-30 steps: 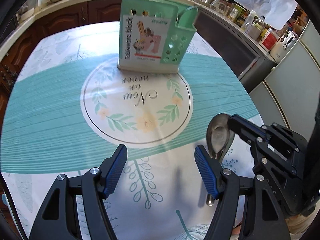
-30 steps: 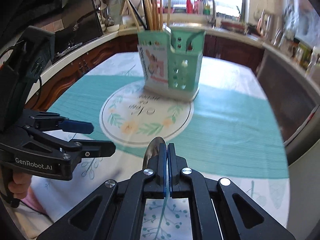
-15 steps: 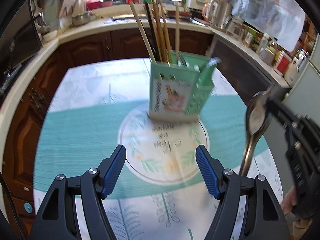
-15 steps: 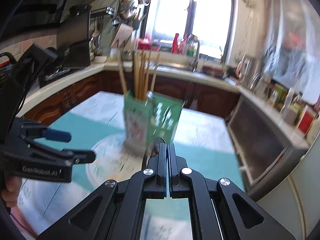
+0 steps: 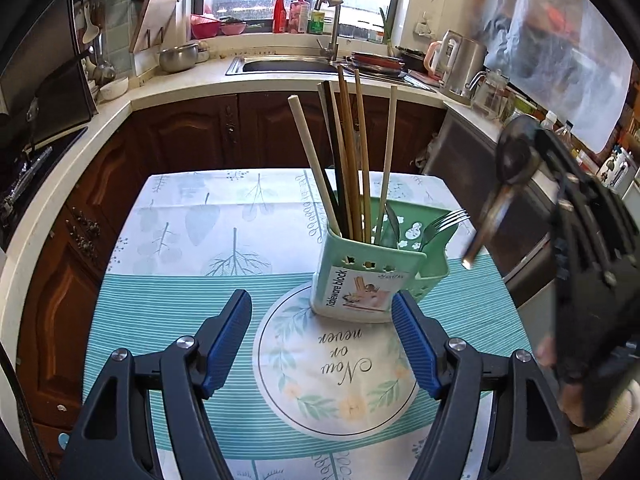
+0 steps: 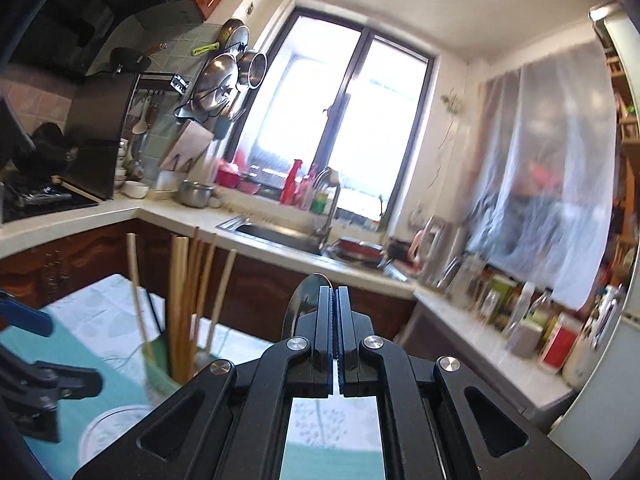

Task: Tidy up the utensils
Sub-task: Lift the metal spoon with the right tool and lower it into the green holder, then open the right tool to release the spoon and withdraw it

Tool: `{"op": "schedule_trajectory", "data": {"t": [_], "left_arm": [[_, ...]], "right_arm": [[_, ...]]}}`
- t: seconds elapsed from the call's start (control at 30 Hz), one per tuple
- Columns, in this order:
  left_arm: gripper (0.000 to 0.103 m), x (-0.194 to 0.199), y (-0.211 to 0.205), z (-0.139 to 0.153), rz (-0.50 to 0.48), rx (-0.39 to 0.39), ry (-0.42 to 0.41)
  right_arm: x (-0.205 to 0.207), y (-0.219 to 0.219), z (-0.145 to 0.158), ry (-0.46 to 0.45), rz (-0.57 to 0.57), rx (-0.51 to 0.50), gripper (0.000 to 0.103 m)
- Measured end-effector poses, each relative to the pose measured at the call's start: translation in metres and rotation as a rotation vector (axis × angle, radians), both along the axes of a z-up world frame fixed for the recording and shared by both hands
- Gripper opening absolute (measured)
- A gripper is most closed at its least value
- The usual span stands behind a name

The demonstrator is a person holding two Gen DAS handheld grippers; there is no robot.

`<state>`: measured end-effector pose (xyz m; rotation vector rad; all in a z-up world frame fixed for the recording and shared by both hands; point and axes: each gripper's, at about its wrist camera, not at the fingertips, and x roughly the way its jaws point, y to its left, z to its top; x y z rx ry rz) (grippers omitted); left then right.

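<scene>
One green utensil holder [image 5: 372, 276] stands on the table, holding six chopsticks [image 5: 352, 152], one fork [image 5: 444, 222]; one spoon [image 5: 508, 172] is held aloft.

The left wrist view looks steeply down from above the table's [image 5: 168, 280] near edge, close to the utensil holder [image 5: 360, 280]. The right wrist view faces level toward the window [image 6: 340, 120]. Both take in the holder's chopsticks [image 6: 178, 300], the sink [image 5: 280, 66] and the window.
</scene>
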<state>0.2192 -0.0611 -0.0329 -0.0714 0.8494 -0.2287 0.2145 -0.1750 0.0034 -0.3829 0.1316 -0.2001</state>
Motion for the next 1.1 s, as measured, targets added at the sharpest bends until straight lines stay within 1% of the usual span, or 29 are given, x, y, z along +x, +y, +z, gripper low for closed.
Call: {"op": "schedule_trajectory", "data": {"t": [0.07,0.17,0.27,0.43,0.57,0.7,0.73,0.8,0.9,0.97,1.0,1.03,1.1], "left_arm": [[0.071,0.003,0.0,-0.005,-0.002,-0.003,0.01],[0.071,0.007,0.0,-0.015,-0.007,-0.003,0.029],[0.071,0.011,0.002,-0.022,-0.001,-0.006,0.036],[0.071,0.021,0.009,-0.031,0.022,-0.03,0.051],[0.071,0.029,0.012,-0.034,0.039,-0.039,0.051],[0.071,0.038,0.014,-0.036,0.049,-0.05,0.047],[0.071,0.038,0.014,-0.036,0.048,-0.051,0.046],[0.071,0.04,0.012,-0.037,0.045,-0.051,0.046],[0.071,0.04,0.011,-0.038,0.04,-0.05,0.049],[0.071,0.039,0.01,-0.038,0.037,-0.051,0.049],[0.071,0.038,0.01,-0.037,0.036,-0.05,0.047],[0.071,0.037,0.01,-0.037,0.036,-0.048,0.047],[0.073,0.033,0.009,-0.036,0.035,-0.041,0.044]], "right_arm": [[0.015,0.005,-0.009,-0.037,-0.008,-0.05,0.001],[0.048,0.015,-0.028,-0.061,0.0,-0.102,0.001],[0.07,0.026,-0.049,-0.089,0.001,-0.167,0.001],[0.101,0.042,-0.093,-0.096,0.027,-0.259,0.001],[0.11,0.051,-0.124,-0.076,0.064,-0.289,0.001],[0.097,0.059,-0.152,-0.019,0.119,-0.285,0.001],[0.099,0.061,-0.158,0.009,0.137,-0.28,0.001],[0.09,0.06,-0.171,0.06,0.159,-0.265,0.001],[0.086,0.057,-0.182,0.139,0.182,-0.229,0.001],[0.084,0.051,-0.183,0.172,0.165,-0.185,0.001],[0.081,0.045,-0.181,0.188,0.169,-0.145,0.002],[0.081,0.041,-0.179,0.203,0.174,-0.1,0.003],[0.071,0.033,-0.171,0.216,0.174,-0.048,0.006]]}}
